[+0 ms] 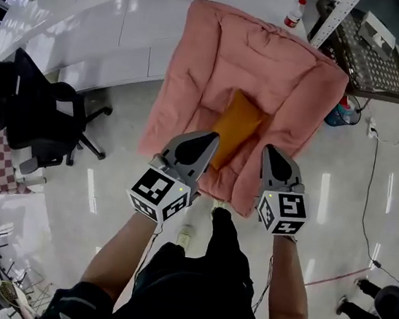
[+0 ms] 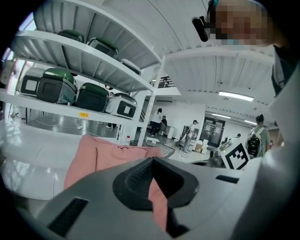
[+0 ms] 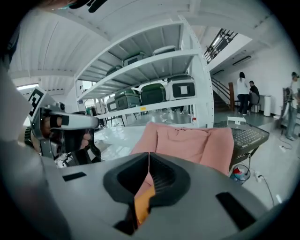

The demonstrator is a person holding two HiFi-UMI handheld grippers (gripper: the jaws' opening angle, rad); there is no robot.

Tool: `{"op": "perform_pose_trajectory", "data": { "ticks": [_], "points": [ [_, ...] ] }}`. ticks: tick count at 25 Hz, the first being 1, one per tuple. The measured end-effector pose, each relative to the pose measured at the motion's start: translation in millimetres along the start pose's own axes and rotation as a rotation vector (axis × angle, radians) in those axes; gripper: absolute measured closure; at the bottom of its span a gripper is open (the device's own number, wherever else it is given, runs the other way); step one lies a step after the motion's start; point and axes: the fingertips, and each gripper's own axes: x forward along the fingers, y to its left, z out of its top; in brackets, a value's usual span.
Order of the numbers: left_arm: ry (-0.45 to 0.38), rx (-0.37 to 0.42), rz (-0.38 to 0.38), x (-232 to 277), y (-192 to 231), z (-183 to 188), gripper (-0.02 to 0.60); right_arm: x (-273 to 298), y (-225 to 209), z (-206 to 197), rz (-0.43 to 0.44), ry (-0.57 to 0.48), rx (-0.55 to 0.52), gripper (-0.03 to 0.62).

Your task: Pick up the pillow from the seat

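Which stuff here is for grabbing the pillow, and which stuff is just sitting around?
For the job: orange pillow, pink seat, left tongs, right tongs.
Just lying about: black office chair, red-capped bottle, wire rack, green-lidded boxes.

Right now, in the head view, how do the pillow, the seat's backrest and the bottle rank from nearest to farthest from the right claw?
1. pillow: just ahead and left of the right claw.
2. backrest: beyond the pillow, straight ahead.
3. bottle: behind the backrest, at the top edge.
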Motion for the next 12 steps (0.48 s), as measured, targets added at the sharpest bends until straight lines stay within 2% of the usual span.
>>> {"op": "perform_pose_trajectory", "data": {
  "ticks": [5, 12],
  "points": [
    [0.067, -0.029, 0.024, 45, 24, -39, 0.58, 59, -35, -53, 0.027, 0.112, 0.077, 0.589],
    [0.131, -0.044, 0.042, 91, 50, -83, 0.58, 130, -85, -126, -0.049, 0.202, 0.267, 0.586]
  ]
}}
